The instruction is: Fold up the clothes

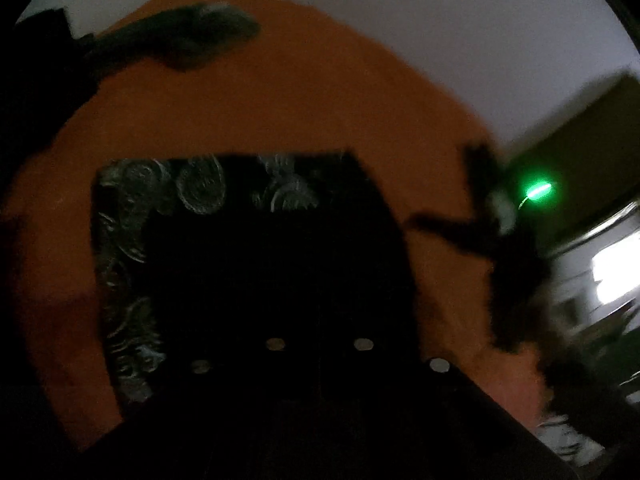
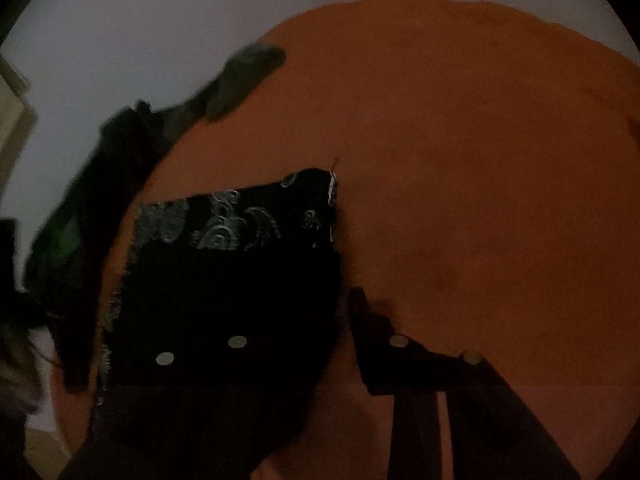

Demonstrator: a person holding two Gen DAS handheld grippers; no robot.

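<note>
folded black patterned cloth (image 2: 224,280) on an orange surface (image 2: 480,160)
left gripper (image 1: 320,320) jaws closed, nothing visibly held; right gripper (image 2: 344,320) jaws parted, empty, beside the cloth's right edge; only the left view shows a green light (image 1: 538,191).

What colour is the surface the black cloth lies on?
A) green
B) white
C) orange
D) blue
C: in both wrist views the black cloth with its pale swirly print lies flat on an orange surface.
</note>
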